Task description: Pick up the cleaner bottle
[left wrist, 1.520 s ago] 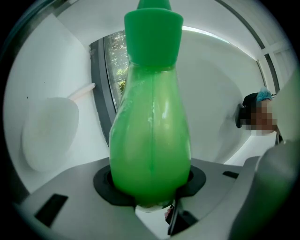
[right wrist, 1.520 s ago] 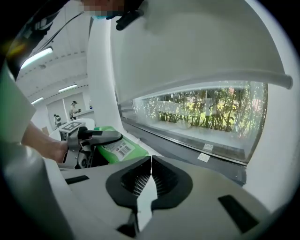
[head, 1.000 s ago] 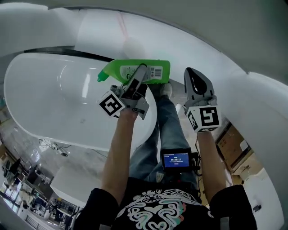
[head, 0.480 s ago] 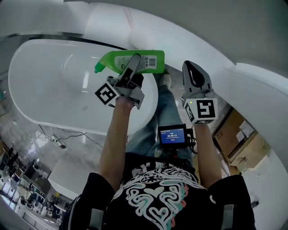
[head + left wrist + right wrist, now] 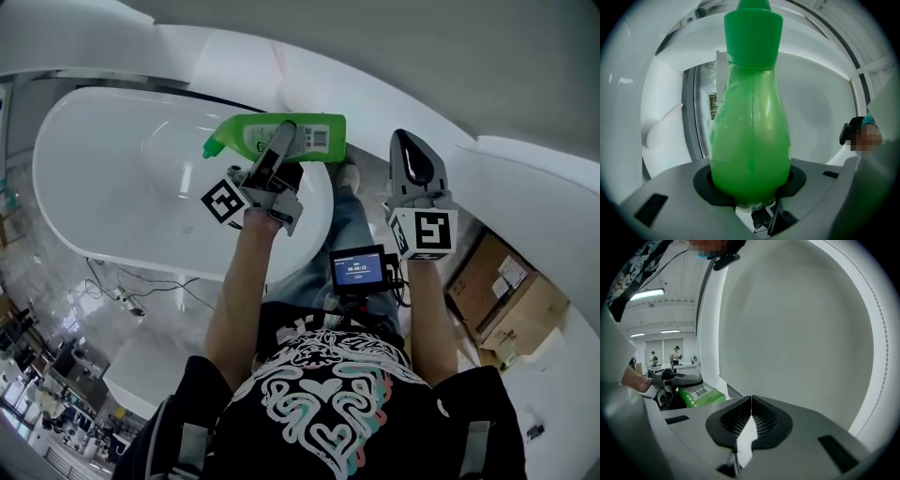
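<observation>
A green cleaner bottle (image 5: 253, 138) with a white label and barcode lies sideways in the air above the white bathtub (image 5: 112, 187), cap pointing left. My left gripper (image 5: 284, 131) is shut on the bottle's body. In the left gripper view the green cleaner bottle (image 5: 752, 126) fills the middle, clamped between the jaws, cap (image 5: 753, 28) at the top. My right gripper (image 5: 412, 161) hangs to the right of the bottle, shut with nothing in it. The right gripper view shows its pads (image 5: 751, 416) pressed together and the cleaner bottle (image 5: 701, 394) at lower left.
The bathtub's rim (image 5: 319, 202) curves just below the left gripper. A white curved wall (image 5: 394, 94) runs behind. A small screen (image 5: 358, 269) hangs at the person's waist. Cardboard boxes (image 5: 511, 286) stand at the right. Cables (image 5: 122, 295) lie on the floor left of the tub.
The left gripper and the bottle have stayed together; they sit slightly lower and to the right in the head view. The right gripper has held its place beside them.
</observation>
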{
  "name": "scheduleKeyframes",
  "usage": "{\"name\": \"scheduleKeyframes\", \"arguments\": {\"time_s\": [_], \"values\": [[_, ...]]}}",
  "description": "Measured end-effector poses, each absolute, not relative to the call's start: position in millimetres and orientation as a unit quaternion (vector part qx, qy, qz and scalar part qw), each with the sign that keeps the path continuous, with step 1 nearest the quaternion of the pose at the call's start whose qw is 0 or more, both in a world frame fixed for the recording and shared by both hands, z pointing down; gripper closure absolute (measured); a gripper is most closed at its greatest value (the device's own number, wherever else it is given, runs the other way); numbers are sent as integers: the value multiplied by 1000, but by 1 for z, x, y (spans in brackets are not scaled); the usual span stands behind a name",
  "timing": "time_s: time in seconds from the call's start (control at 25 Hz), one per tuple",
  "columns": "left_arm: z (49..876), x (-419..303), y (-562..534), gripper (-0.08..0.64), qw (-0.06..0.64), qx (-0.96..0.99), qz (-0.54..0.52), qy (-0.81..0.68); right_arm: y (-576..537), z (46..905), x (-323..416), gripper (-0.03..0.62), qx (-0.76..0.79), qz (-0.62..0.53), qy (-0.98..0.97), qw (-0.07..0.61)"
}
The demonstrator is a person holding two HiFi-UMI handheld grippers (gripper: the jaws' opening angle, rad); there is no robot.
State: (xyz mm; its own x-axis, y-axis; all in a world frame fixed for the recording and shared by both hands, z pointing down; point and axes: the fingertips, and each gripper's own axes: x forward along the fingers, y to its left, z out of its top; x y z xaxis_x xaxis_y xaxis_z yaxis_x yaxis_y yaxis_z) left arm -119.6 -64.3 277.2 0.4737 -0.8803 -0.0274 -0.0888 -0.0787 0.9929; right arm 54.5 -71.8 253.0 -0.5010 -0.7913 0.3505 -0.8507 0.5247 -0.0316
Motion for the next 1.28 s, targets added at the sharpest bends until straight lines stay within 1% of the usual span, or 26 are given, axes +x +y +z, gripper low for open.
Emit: {"name": "scheduleKeyframes", "arguments": {"time_s": [0.16,0.4,0.84,1.08,1.28], "values": [[271,-126,-56,364,569,648,-349,-367,-67,244,50,565,484,94,-858,142],[254,-114,-46,364,566,647,-359,-364,-52,231,62,565,483,89,-860,137],[205,-117,-24,364,573,621,-393,-363,-35,172,72,565,486,49,-863,133],[175,-114,-18,364,574,620,-402,-354,-32,133,78,565,490,37,-863,117],[146,-111,-11,364,569,619,-415,-346,-33,118,78,565,487,31,-866,109]]}}
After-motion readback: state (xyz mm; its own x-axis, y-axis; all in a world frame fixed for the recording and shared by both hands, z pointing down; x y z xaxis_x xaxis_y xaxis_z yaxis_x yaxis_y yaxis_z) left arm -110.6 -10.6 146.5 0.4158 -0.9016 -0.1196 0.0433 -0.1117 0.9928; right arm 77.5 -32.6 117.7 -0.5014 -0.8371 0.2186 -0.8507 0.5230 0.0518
